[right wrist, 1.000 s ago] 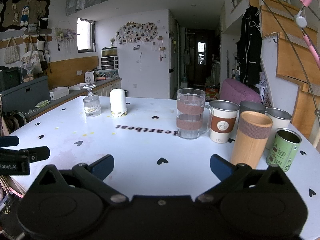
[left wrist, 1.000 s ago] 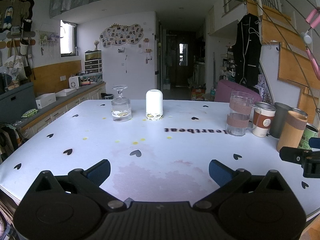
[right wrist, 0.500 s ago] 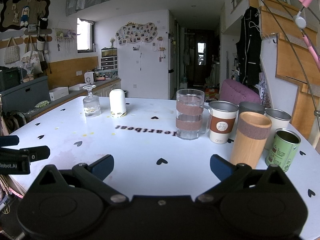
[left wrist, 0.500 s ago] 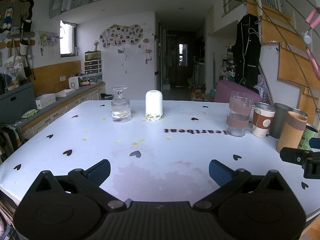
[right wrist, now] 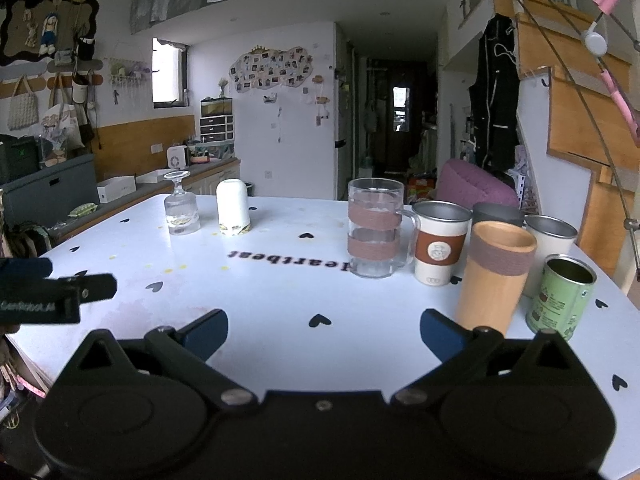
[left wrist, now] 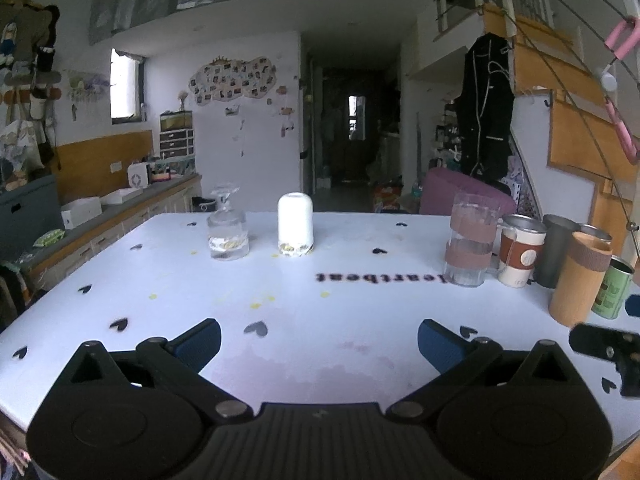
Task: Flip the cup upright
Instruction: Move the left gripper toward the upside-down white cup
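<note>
Two inverted vessels — smooth white cup (left wrist: 295, 219), ribbed stemmed glass (left wrist: 227, 227) — glossy table (left wrist: 320, 320), both grippers' jaws spread.

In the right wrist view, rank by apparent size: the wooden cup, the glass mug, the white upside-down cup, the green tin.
1. wooden cup, though it is nearest the camera
2. glass mug
3. green tin
4. white upside-down cup, farthest away, so its true size is unsure

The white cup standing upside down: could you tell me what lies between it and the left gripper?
In the left wrist view, only bare table separates the left gripper from the white cup; just printed hearts and yellow specks.
</note>
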`<state>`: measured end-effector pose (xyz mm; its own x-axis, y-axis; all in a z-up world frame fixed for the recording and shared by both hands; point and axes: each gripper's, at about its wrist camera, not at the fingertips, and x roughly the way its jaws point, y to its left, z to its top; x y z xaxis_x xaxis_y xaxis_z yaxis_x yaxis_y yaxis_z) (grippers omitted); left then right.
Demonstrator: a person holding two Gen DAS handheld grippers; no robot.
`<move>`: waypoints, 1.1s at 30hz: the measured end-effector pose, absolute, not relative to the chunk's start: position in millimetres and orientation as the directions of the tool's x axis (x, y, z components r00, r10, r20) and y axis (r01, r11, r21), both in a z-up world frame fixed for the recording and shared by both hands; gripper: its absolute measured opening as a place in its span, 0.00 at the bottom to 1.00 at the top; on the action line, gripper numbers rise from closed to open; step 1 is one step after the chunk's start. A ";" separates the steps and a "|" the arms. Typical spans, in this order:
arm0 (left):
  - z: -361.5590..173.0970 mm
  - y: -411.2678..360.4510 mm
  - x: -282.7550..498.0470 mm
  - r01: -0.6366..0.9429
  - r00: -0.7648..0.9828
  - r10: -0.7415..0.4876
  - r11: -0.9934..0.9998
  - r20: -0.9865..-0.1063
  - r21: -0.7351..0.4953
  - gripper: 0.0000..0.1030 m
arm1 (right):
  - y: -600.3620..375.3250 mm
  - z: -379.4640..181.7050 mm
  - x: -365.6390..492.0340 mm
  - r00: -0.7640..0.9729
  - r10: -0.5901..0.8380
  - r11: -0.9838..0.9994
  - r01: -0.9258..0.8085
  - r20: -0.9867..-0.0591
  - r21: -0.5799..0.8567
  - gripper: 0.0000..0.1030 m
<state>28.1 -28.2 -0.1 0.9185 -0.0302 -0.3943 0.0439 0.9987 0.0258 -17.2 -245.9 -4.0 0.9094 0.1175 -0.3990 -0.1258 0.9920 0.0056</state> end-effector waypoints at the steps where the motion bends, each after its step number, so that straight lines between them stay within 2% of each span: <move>1: 0.6 -30.1 31.6 0.045 0.922 -0.030 0.999 -0.387 0.030 1.00 | -247.0 -5.5 -17.0 0.910 0.116 0.992 -0.124 -0.399 0.006 1.00; 8: 17.9 -17.9 67.6 0.051 0.939 -0.034 0.998 -0.342 0.042 1.00 | -246.7 -11.8 -20.3 0.911 0.094 0.995 -0.099 -0.402 0.008 1.00; 14: 32.5 -12.4 113.8 -0.008 0.970 0.014 1.000 -0.242 0.024 1.00 | -252.5 -16.1 -22.7 0.914 0.081 0.996 -0.086 -0.398 0.004 1.00; 22: 40.3 -10.5 201.4 0.021 0.935 -0.035 0.999 -0.354 -0.044 1.00 | -262.5 -25.5 -19.5 0.911 0.079 0.997 -0.074 -0.404 0.028 1.00; 26: 36.6 -12.6 248.4 0.021 0.930 -0.034 0.999 -0.366 -0.041 1.00 | -266.5 -34.3 -16.7 0.906 0.071 0.997 -0.067 -0.417 0.023 1.00; 33: 18.5 -13.9 325.8 -0.093 0.919 0.073 0.995 -0.388 -0.032 1.00 | -286.5 -45.0 -5.0 0.892 0.028 0.999 -0.009 -0.451 0.044 1.00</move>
<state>325.8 -13.9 18.5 0.9189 0.0733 -0.3877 -0.0930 0.9952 -0.0321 -5.0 -286.5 -45.0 0.8919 0.0280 -0.4514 -0.0092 0.9990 0.0438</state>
